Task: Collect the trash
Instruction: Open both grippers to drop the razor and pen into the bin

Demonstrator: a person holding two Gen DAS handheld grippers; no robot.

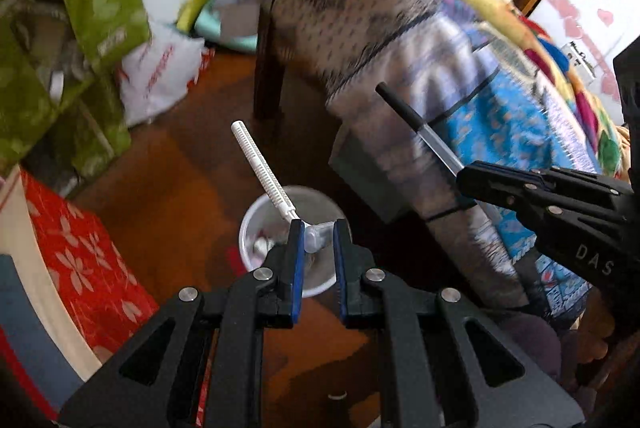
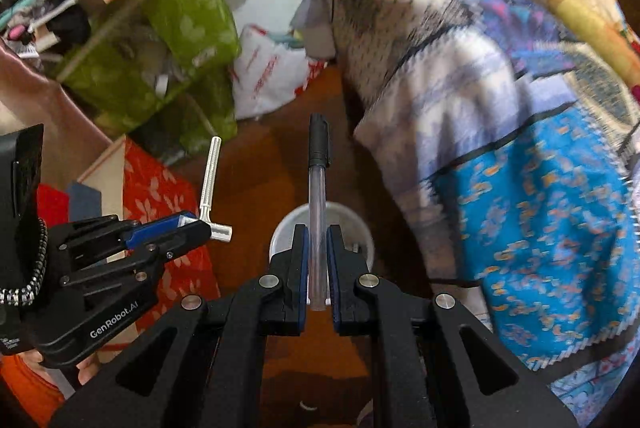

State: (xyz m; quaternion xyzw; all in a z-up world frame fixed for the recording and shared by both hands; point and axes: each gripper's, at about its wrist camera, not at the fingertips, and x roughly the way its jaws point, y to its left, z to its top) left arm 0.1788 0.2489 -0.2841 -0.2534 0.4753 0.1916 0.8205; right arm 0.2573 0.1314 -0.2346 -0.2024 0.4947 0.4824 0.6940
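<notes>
Both pieces are picked up but not binned: the left gripper clenches a razor, the right gripper a pen, above the white cup.

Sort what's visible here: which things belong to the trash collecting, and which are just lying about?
Job:
- razor, in left gripper
- pen, in right gripper
- white bin below

Lying about:
- patterned blanket
- green bags
- red floral fabric
</notes>
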